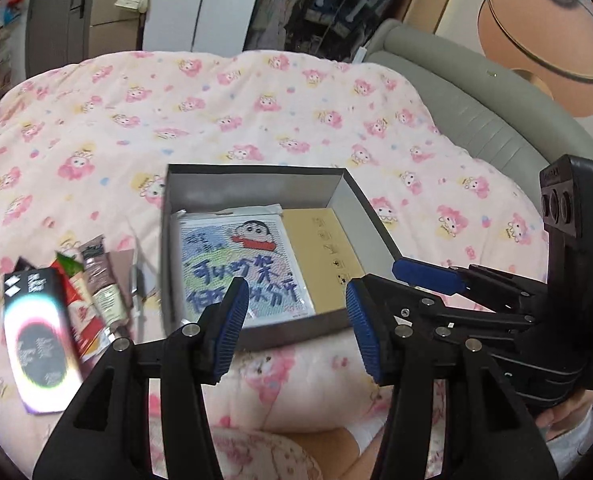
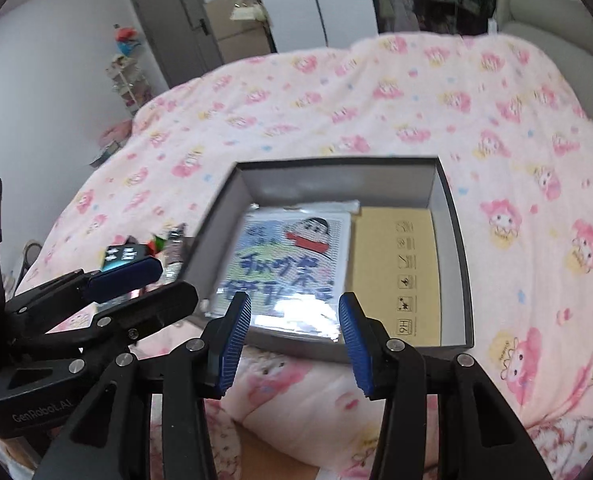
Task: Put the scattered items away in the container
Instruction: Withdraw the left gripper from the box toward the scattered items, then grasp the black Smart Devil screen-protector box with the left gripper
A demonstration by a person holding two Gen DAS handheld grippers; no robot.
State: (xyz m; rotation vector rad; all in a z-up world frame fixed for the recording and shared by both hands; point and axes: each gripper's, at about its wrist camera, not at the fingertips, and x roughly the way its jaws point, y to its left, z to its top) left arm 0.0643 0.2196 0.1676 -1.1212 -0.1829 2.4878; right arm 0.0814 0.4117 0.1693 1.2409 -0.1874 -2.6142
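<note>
Here one box [image 1: 184, 184] holds two flat items.

1. A bed fills most of the scene, covered by a pale pink quilt [image 1: 256, 120] printed with pink cartoon characters.
2. At two o'clock, a padded grey headboard [image 1: 476, 112] curves around the bed's edge.
3. Behind it, at one o'clock, the wall carries a large peach circular panel [image 1: 544, 32].
4. At twelve o'clock, an open wardrobe [image 1: 316, 4] shows hanging clothes, dim and blurred.
5. At eleven o'clock stands a grey door [image 2: 176, 24] in a white wall [image 2: 48, 80], with cardboard boxes [image 2: 236, 28] beside it.
6. At nine o'clock, a small shelf rack [image 2: 128, 80] holds toys.
7. Lighting is soft and even.
</note>
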